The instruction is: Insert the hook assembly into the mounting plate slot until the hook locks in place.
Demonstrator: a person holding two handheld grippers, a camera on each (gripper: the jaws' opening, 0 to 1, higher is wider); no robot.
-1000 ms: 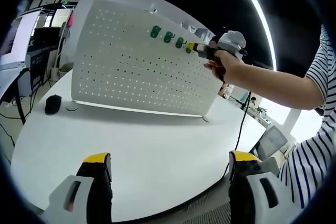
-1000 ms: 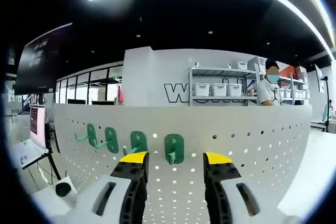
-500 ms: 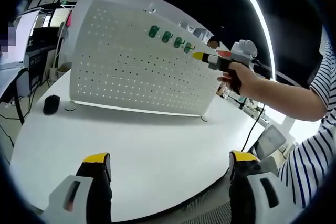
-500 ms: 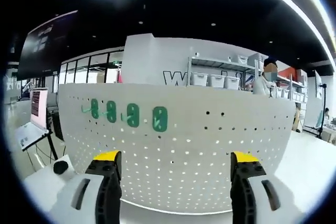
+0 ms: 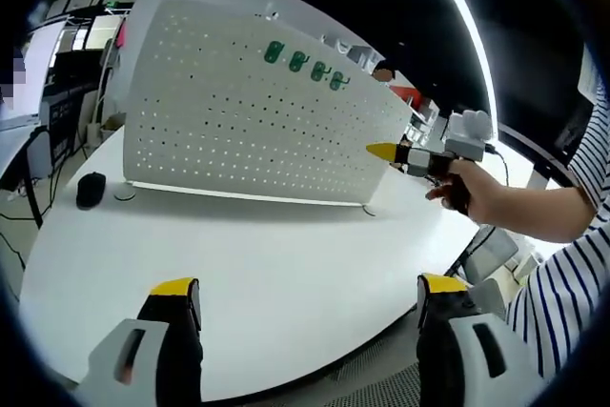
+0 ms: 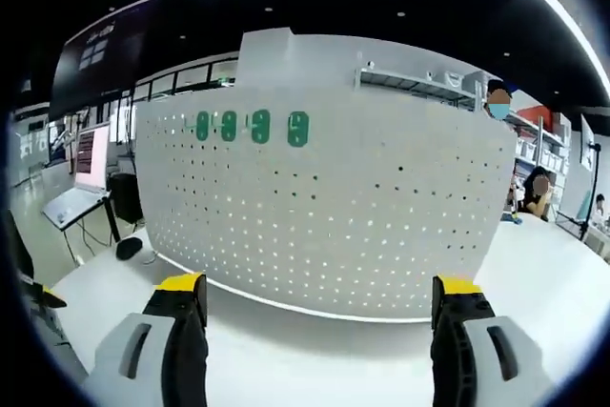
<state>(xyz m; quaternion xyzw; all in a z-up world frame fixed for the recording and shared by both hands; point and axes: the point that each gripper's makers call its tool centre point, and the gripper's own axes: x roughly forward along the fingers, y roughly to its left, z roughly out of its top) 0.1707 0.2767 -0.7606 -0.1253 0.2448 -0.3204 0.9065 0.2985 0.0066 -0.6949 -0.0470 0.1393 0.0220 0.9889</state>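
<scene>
A white pegboard mounting plate (image 5: 257, 121) (image 6: 334, 207) stands upright on the white table (image 5: 257, 274). Several green hooks (image 5: 305, 64) (image 6: 250, 127) hang in a row near its top edge. My left gripper (image 5: 307, 302) is open over the near table edge, nothing between its yellow-tipped fingers (image 5: 176, 291). My right gripper (image 6: 319, 293) is open too, facing the plate from a distance, below the hooks. In the left gripper view the right gripper (image 5: 419, 159) is held by a hand in front of the plate's right end.
A black mouse (image 5: 91, 188) lies on the table left of the plate. A person's striped sleeve (image 5: 562, 283) is at the right. Shelves with bins (image 6: 419, 88) and people stand behind the plate. A laptop (image 6: 81, 193) sits on a stand at the left.
The right gripper has let go of the fourth green hook on the plate, opened wide and drawn back and down from the plate. The left gripper has stayed put.
</scene>
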